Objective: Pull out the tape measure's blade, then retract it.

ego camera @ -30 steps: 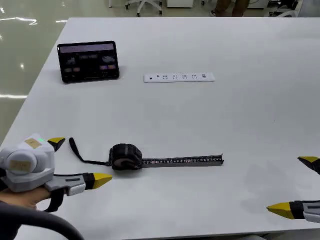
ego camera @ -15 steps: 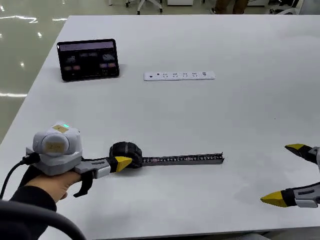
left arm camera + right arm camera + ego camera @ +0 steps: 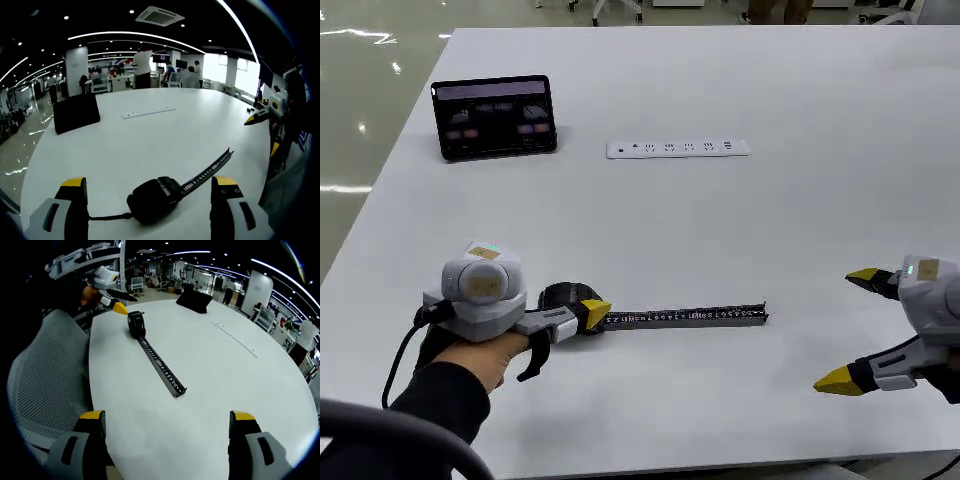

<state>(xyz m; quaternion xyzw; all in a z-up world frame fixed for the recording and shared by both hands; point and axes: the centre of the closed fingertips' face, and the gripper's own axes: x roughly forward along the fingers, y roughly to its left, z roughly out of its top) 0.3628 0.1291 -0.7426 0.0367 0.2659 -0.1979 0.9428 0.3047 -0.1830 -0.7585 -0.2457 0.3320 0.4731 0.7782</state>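
At the far left of the white table (image 3: pixel 770 200) a dark tablet (image 3: pixel 494 117) stands propped up, well away from the work and likely just for reference. Nearer the front edge, a hand (image 3: pixel 470 360) steers the left gripper (image 3: pixel 149 182) low over the tabletop. Its yellow-tipped jaws are spread wide and sit on either side of the tape measure's black case (image 3: pixel 565 300) without pressing on it, so it is released for now. That straddle looks like the set-up for clamping the case, so it cannot slide when the blade is worked. A thin wrist strap (image 3: pixel 107 217) trails back from the case toward the gripper. The blade (image 3: pixel 685 318) runs rightward from the case, flat on the table, ending in a small hook (image 3: pixel 763 313). Since it lies extended with nothing holding it, I would guess its lock is on. Beyond the blade, a white power strip (image 3: pixel 677 149) lies well apart from everything. At the right, the right gripper (image 3: pixel 845 328) hovers with its jaws released and wide too, facing the hook but well short of it. It seems placed to take the blade's tip, either to draw it further out or to guide it home.
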